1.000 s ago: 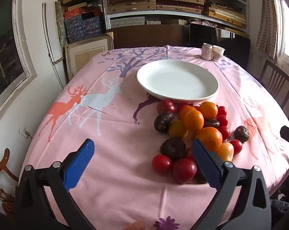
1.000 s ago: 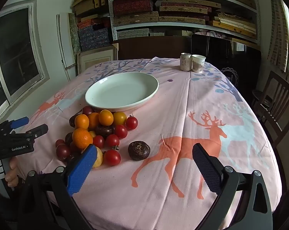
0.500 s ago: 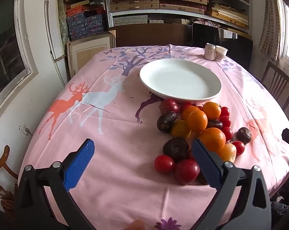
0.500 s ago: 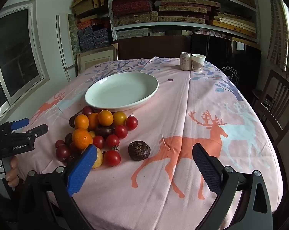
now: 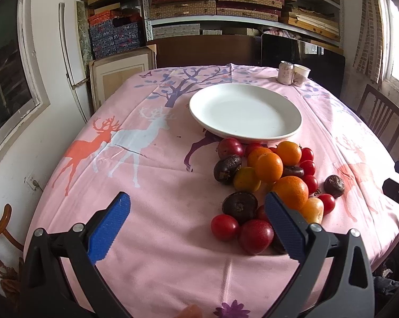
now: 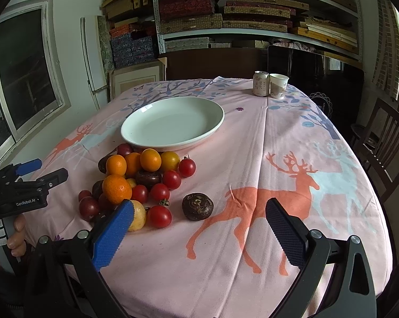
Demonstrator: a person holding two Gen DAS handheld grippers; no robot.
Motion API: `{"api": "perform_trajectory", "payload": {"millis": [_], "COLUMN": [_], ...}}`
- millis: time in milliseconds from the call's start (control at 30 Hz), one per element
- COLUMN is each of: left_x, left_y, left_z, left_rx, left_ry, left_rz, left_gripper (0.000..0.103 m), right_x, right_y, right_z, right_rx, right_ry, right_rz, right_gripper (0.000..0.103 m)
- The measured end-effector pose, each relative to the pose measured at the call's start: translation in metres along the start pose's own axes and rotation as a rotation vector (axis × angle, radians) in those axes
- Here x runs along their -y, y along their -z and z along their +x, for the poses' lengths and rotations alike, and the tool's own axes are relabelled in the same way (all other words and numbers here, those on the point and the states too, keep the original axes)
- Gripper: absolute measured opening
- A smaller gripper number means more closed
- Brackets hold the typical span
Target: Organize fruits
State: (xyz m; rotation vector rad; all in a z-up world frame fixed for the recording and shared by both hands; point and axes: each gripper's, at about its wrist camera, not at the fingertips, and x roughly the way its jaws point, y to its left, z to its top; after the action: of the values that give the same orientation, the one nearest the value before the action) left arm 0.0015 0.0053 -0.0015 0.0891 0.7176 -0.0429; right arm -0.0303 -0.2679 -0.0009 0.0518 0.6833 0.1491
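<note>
Plainly, nothing has been sorted yet. In the left wrist view the white plate (image 5: 245, 114) sits bare on the pink deer-print tablecloth (image 5: 151, 175), and all the fruit lies in a loose heap (image 5: 268, 182) just in front of it: oranges (image 5: 269, 167), cherry tomatoes (image 5: 224, 227), dark red plums (image 5: 256, 236) and wrinkled dark passion fruits (image 5: 239, 204), some touching the plate's near rim. The left gripper (image 5: 196, 224) hangs above the cloth with its jaws spread wide and nothing between them, its right finger overlapping the near edge of the heap in this view. A can (image 5: 285, 72) and a paper cup (image 5: 301, 74) stand together at the far side, apart from the work. In the right wrist view the plate (image 6: 173, 123) again shows empty, the heap (image 6: 138, 182) lies to its near left, and one passion fruit (image 6: 198, 206) sits alone, a little clear of the others. The right gripper (image 6: 199, 232) is likewise spread wide and empty, with that lone fruit ahead of its gap. My judgement is that the whole task remains: every fruit has still to be picked up and, most likely, placed on the plate, starting perhaps with the stray one.
</note>
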Motion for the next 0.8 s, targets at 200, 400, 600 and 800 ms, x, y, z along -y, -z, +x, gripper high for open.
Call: {"api": "perform_trajectory", "payload": {"millis": [200,400,600,800], "left_x": [-0.002,-0.003,-0.006,-0.007], "left_y": [0.001,0.001,0.001,0.001], "left_z": [0.004,0.005,0.008,0.011], "left_rx": [-0.015,-0.017,-0.022,-0.033], "left_ry": [-0.007,-0.008,-0.012,-0.014], "left_rz": [-0.006,-0.006,-0.010,-0.011], "left_gripper": [0.099,0.099,0.099,0.099], "right_x": [-0.001,-0.001,0.001,0.002], "right_y": [0.002,0.003,0.003,0.003], "right_z": [0.006,0.006,0.006,0.009], "right_rx": [-0.016,-0.025,-0.027,-0.035], "right_ry": [-0.012,-0.018,-0.017,-0.028], "right_rz": [0.003,0.004,0.009,0.007], "right_gripper": [0.100,0.100,0.100,0.100]}}
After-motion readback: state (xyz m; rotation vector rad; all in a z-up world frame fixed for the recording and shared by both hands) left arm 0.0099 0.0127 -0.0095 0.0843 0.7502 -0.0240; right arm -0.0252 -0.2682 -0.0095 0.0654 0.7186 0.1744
